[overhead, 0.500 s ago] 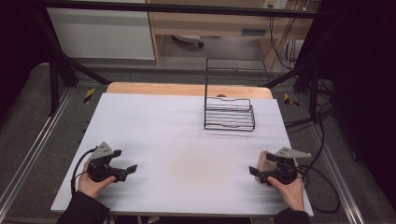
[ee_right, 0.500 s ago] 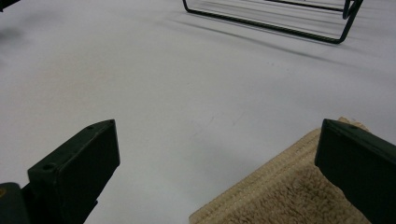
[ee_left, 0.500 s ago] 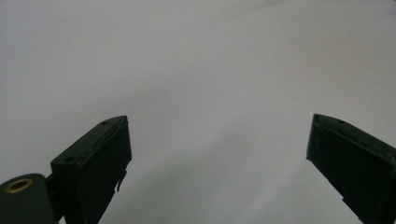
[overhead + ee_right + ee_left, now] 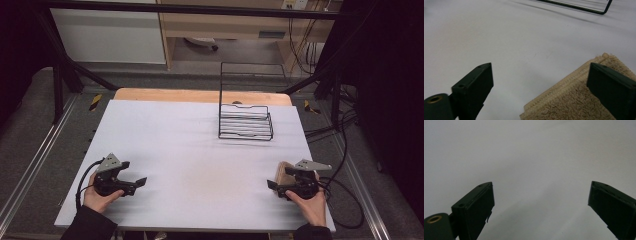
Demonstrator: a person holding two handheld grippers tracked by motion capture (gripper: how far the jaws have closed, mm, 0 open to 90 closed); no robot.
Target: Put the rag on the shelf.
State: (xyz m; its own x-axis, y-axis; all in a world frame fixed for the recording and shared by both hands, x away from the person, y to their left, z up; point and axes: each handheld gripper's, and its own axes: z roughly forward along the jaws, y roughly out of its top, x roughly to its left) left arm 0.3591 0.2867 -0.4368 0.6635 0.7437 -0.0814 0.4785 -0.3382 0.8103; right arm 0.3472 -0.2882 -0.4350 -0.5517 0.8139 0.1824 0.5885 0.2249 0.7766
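Both grippers low on white table, jaws spread, gripping nothing.
Right gripper (image 4: 539,82) beside folded beige terry towel (image 4: 574,100), possibly touching; left gripper (image 4: 540,202) over bare table (image 4: 200,140); black wire rack (image 4: 246,122) far side.

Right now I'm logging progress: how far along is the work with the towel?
Barely begun. Nothing looks done: the folded beige towel lies flat on the white table. In hand: the right gripper sits open at the towel's edge; the left gripper is open over bare table. Left: gripping it. The wire rack holds nothing.
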